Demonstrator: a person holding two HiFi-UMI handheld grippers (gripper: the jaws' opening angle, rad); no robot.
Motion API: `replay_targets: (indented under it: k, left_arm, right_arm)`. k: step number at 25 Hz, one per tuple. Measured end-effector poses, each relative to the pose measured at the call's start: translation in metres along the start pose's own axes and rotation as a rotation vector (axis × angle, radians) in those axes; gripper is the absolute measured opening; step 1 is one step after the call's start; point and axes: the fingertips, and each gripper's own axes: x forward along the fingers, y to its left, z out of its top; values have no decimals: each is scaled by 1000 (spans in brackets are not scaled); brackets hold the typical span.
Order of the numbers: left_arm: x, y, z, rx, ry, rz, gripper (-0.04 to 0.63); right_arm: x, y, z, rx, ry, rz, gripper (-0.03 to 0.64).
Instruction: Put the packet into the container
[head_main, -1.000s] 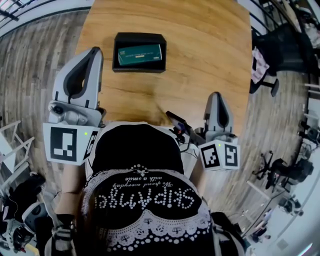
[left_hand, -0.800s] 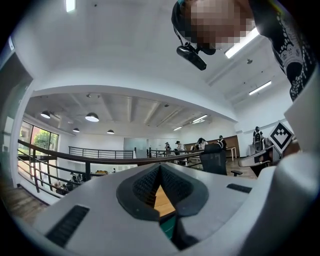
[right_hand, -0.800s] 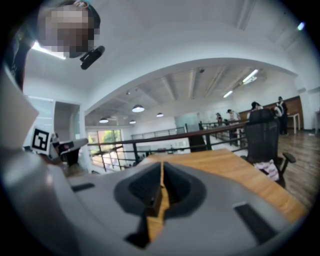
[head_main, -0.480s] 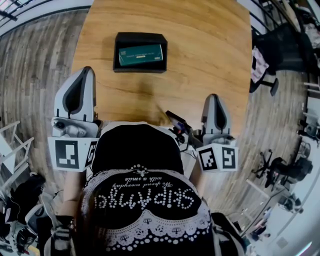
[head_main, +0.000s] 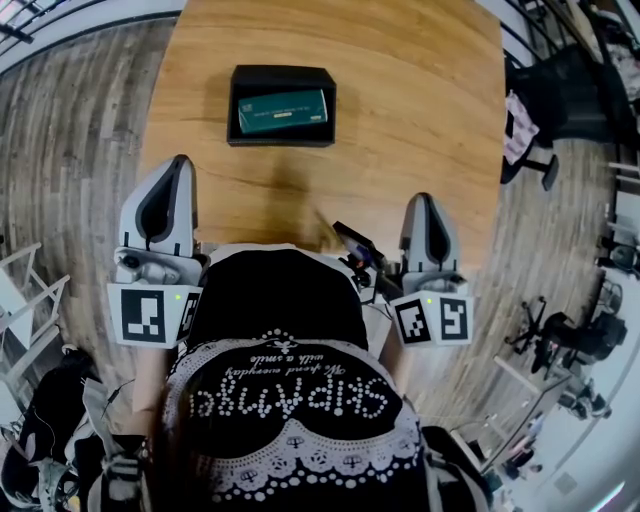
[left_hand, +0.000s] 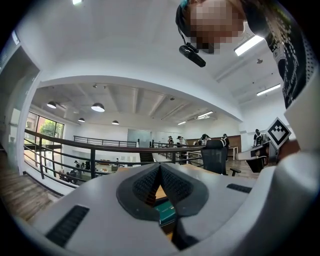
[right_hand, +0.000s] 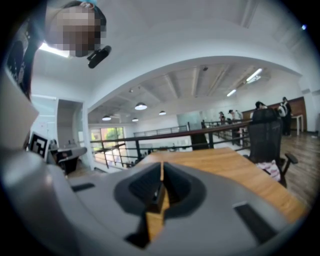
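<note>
A black shirt (head_main: 290, 400) with white letters is seen closest, at 6 o'clock in the head view. The left gripper (head_main: 178, 162) is held at about 9 o'clock, by the near left edge of the wooden table (head_main: 400, 100). Its jaws are pressed together and nothing is held between them. The right gripper (head_main: 425, 200) is held at about 3 o'clock, over the near right edge of the table. Its jaws are closed at the tips too, with nothing caught in them. Farther out, at about 12 o'clock, a black container (head_main: 282, 73) is set on the table, well apart from both grippers. The green packet (head_main: 282, 110) is laid flat inside the container. A dark chair (head_main: 570, 90) is seen farthest away on the wooden floor (head_main: 70, 150), at about 2 o'clock, past the table's right edge.
</note>
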Motion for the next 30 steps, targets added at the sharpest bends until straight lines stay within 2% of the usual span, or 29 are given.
replay_targets:
  k: [30]
  left_arm:
    - [7,4,2,-10,-3,-37,31]
  right_arm:
    - [2,1,-5,-25,39,-43,38]
